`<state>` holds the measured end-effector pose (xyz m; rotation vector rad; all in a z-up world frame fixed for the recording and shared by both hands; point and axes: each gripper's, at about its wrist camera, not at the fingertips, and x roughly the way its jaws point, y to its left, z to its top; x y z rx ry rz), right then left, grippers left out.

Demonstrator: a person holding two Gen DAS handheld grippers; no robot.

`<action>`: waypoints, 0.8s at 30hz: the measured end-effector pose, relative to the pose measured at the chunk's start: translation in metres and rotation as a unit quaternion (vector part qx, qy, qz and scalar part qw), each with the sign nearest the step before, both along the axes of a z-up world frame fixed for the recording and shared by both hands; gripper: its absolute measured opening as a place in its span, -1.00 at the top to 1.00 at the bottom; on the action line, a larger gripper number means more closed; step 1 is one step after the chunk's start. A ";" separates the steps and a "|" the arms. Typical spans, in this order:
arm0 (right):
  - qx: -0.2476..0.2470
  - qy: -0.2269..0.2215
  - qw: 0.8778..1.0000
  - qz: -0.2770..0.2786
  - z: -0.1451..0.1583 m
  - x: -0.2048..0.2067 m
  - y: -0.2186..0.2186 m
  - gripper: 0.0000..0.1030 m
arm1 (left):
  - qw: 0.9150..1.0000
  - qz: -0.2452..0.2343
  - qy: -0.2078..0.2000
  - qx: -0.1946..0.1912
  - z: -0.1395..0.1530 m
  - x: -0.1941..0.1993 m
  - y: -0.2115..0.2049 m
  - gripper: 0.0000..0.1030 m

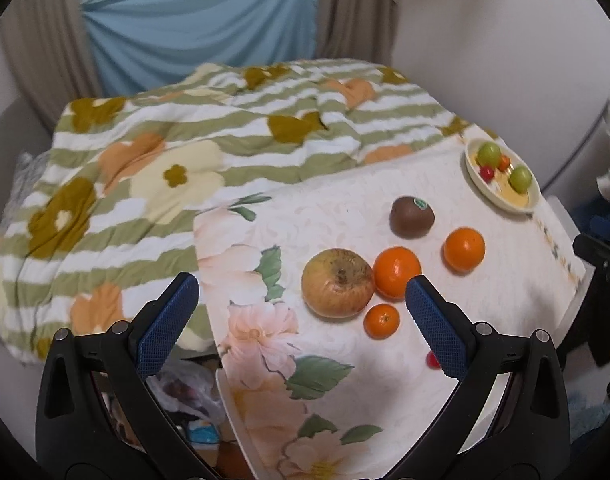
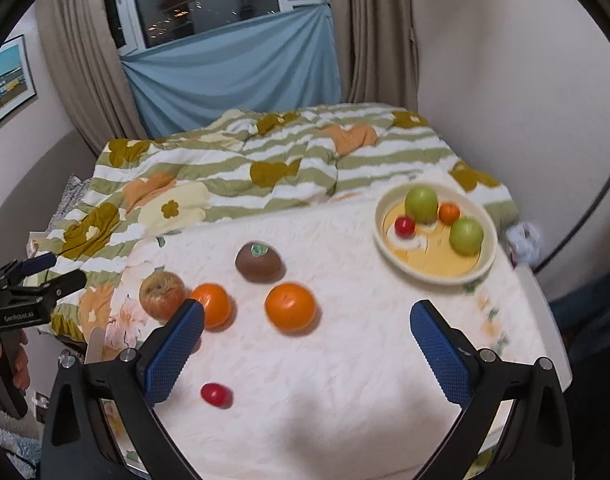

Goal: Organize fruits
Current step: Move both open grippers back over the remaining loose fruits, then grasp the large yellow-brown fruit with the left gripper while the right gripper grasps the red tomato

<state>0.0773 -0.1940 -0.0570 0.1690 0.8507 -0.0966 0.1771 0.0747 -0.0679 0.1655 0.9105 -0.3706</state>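
On the floral tablecloth [image 2: 345,360] lie a brownish apple [image 1: 337,282] [image 2: 162,294], two oranges [image 1: 397,272] [image 1: 464,249], a small mandarin [image 1: 381,320], a kiwi [image 1: 411,216] [image 2: 259,262] and a red cherry tomato [image 2: 215,394]. A cream bowl [image 2: 381,236] [image 1: 470,168] at the far right holds two green fruits, a small orange one and a red one. My left gripper [image 1: 301,284] hovers open in front of the apple, holding nothing. My right gripper [image 2: 308,307] is open and empty above the near orange [image 2: 291,306]. Its left finger hides the mandarin.
A striped flower quilt [image 1: 145,184] covers the bed behind and left of the table. The table's left edge [image 1: 209,300] drops to bags on the floor. A hand [image 2: 19,360] holds the left gripper at the far left of the right wrist view. Curtains and wall stand behind.
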 end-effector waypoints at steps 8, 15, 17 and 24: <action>0.013 0.050 0.999 -0.016 -0.037 0.004 0.038 -0.99 | 0.997 -0.054 0.042 0.019 -0.029 0.032 -0.007 -1.00; 0.004 0.088 0.996 0.009 -0.077 0.008 0.066 -0.99 | 0.991 -0.098 0.075 0.047 -0.064 0.047 -0.029 -1.00; 0.001 0.101 0.995 0.016 -0.087 0.007 0.073 -0.97 | 0.989 -0.110 0.086 0.048 -0.075 0.050 -0.033 -1.00; -0.022 0.133 0.990 0.039 -0.113 0.009 0.090 -0.93 | 0.983 -0.134 0.110 0.060 -0.104 0.058 -0.046 -1.00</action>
